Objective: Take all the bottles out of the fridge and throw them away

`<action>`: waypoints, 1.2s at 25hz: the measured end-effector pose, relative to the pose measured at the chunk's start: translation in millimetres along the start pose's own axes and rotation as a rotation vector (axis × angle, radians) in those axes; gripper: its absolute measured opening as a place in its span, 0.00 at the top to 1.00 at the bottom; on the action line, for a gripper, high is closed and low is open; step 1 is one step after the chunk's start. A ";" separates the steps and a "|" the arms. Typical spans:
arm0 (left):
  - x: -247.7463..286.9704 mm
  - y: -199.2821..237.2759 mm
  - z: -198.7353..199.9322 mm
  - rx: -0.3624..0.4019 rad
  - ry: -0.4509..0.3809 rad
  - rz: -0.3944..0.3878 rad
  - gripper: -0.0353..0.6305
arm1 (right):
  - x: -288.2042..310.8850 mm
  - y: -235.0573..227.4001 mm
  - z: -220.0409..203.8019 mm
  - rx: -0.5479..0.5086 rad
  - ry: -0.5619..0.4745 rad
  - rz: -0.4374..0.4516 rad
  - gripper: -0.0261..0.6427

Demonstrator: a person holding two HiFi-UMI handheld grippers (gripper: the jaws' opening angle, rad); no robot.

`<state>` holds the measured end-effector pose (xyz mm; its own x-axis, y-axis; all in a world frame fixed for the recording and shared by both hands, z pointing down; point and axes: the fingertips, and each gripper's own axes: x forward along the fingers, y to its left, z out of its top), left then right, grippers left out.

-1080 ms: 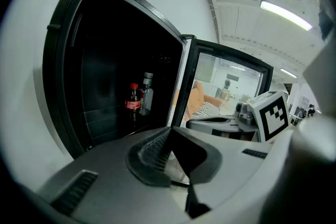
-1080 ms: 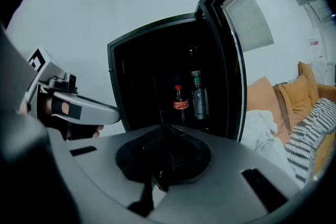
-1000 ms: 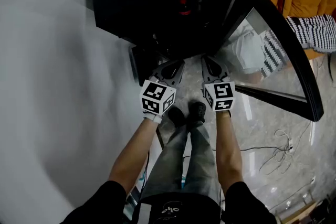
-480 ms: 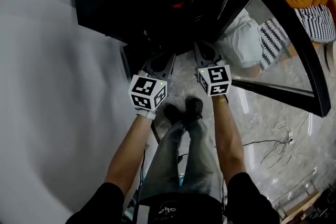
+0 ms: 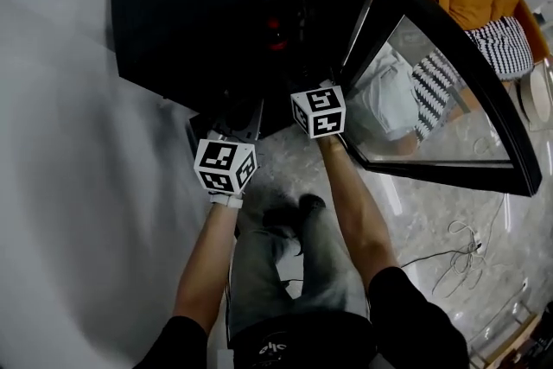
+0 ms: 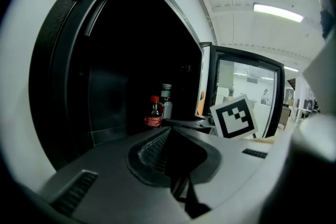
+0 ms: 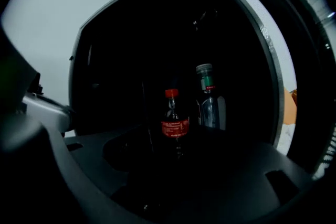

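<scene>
**Fingers [image 7: 113,152] spread on the right, no bottle out yet**

Fingers of the right gripper [image 7: 176,160] have just been opening and stand apart with nothing between them. Those of the left gripper [image 6: 169,131] are pressed together and empty, hanging back beside the right one. Ahead of the right gripper, clear of its tips, the red bottle [image 7: 175,126] stands upright inside the fridge [image 5: 190,22]. The clear bottle [image 7: 209,102] stands just beside it, a little further back. The door [image 5: 449,99] is swung wide to the right. The task looks barely begun: the fridge is open, but both bottles remain to be gripped, carried out and thrown away. No bin is in view.
</scene>
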<state>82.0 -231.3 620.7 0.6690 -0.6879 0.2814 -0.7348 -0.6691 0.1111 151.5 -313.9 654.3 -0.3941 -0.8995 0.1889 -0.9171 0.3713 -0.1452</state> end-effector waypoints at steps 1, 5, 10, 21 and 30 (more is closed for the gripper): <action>3.6 2.8 -0.8 0.004 -0.007 0.000 0.94 | 8.9 -2.7 0.8 0.001 -0.003 0.000 0.60; 15.3 13.2 -6.3 0.018 -0.022 0.007 0.94 | 36.3 -4.9 -0.9 -0.025 0.003 0.001 0.53; 30.7 25.3 -9.1 0.016 -0.045 0.026 0.94 | 60.6 -6.7 -5.3 -0.040 0.004 0.002 0.51; 41.4 41.1 -11.6 0.006 -0.088 0.053 0.94 | 82.8 -15.6 -5.4 -0.091 -0.060 -0.024 0.50; 19.1 30.4 -2.1 -0.010 -0.065 0.056 0.94 | 42.9 -7.0 0.6 -0.031 -0.062 -0.039 0.50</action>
<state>72.3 -264.2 631.4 0.6326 -0.7409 0.2253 -0.7719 -0.6267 0.1065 141.1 -355.2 662.8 -0.3544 -0.9255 0.1336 -0.9335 0.3417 -0.1088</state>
